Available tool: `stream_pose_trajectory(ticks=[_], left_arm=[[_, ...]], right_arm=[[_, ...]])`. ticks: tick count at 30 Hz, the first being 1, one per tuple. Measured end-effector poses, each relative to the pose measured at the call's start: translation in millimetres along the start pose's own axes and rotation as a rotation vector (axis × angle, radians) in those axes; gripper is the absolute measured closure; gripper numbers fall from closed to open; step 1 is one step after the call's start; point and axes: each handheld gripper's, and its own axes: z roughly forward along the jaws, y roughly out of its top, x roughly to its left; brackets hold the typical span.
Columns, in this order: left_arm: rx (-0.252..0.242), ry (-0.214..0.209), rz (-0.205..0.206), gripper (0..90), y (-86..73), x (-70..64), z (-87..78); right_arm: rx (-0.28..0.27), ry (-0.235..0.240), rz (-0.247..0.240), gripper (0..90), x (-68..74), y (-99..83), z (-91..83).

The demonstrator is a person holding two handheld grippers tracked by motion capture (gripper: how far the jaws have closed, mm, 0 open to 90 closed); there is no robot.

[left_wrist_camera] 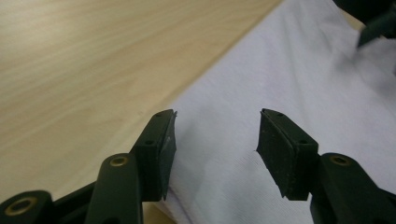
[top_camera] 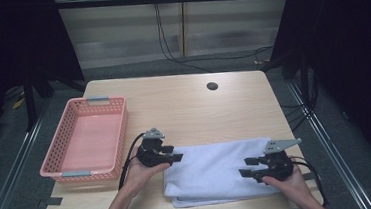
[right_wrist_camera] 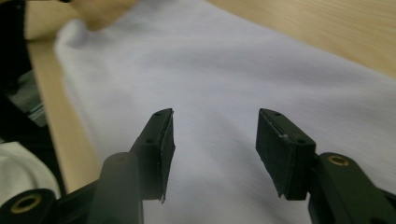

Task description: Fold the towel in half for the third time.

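High view: I have both tongs at the folded white cloth [top_camera: 218, 172], which lies flat on the counter [top_camera: 183, 104] near its front edge, right of the pink basket [top_camera: 87, 140]. My left tongs [top_camera: 175, 154] sit at the cloth's left end, jaws wide, gripping nothing. My right tongs [top_camera: 246, 167] sit over the cloth's right part, jaws likewise wide and empty.

Left gripper view: the left tongs [left_wrist_camera: 215, 140] straddle the cloth [left_wrist_camera: 280, 84] at its edge, one jaw over bare wood, the other over fabric.

Right gripper view: the right tongs [right_wrist_camera: 214, 140] hang above the cloth [right_wrist_camera: 210, 70], both jaws over fabric; I cannot tell whether they touch it.
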Motion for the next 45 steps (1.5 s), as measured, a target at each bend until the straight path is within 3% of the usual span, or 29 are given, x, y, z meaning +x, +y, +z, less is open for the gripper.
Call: stream_pose_trajectory(ticks=[8, 11, 14, 18, 23, 28, 32, 38, 40, 42, 43, 44, 45], left_arm=[[-0.005, 0.009, -0.037, 43.6, 2.7, 17.7, -1.0], [-0.009, 0.015, -0.056, 43.2, 1.8, 22.6, -1.5], [-0.004, 0.022, -0.058, 42.7, -0.3, 26.5, -1.2], [0.007, 0.038, -0.075, 42.2, -4.6, 30.8, -1.0], [0.026, 0.051, -0.088, 40.4, -8.0, 33.8, 0.3], [0.026, 0.057, -0.103, 38.3, -9.8, 33.3, -0.2], [0.034, 0.065, -0.106, 37.4, -10.7, 34.0, -0.5], [0.053, 0.05, -0.097, 37.5, -12.5, 31.9, 4.7], [0.077, 0.034, -0.07, 43.6, -13.2, 28.6, 8.2], [0.103, 0.008, 0.001, 61.5, -14.2, 22.5, 11.6], [0.11, 0.03, 0.015, 63.7, -14.0, 19.5, 12.7], [0.099, -0.006, -0.001, 71.4, -13.5, 19.5, 12.5], [0.097, -0.006, -0.012, 78.7, -12.2, 20.6, 10.8]], right_arm=[[0.07, 0.174, -0.105, 41.9, 56.4, 33.8, 67.5], [0.094, 0.244, -0.118, 40.9, 72.9, 45.0, 93.9], [0.127, 0.269, -0.163, 39.3, 90.4, 50.2, 118.4], [0.144, 0.301, -0.188, 36.4, 107.4, 51.4, 142.3], [0.157, 0.231, -0.29, 35.5, 120.5, 43.0, 144.8], [0.127, 0.163, -0.363, 37.1, 129.4, 35.1, 144.1], [0.115, 0.104, -0.428, 45.2, 133.3, 32.9, 143.9], [0.108, 0.07, -0.411, 60.2, 131.8, 33.7, 142.7], [0.113, 0.067, -0.376, 69.1, 128.5, 36.5, 142.5], [0.106, 0.094, -0.311, 74.8, 120.9, 38.3, 142.2], [0.102, 0.105, -0.288, 77.0, 118.5, 39.3, 142.1], [0.107, 0.108, -0.283, 77.4, 118.0, 40.3, 141.4], [0.108, 0.114, -0.285, 77.9, 117.9, 41.6, 140.5]])
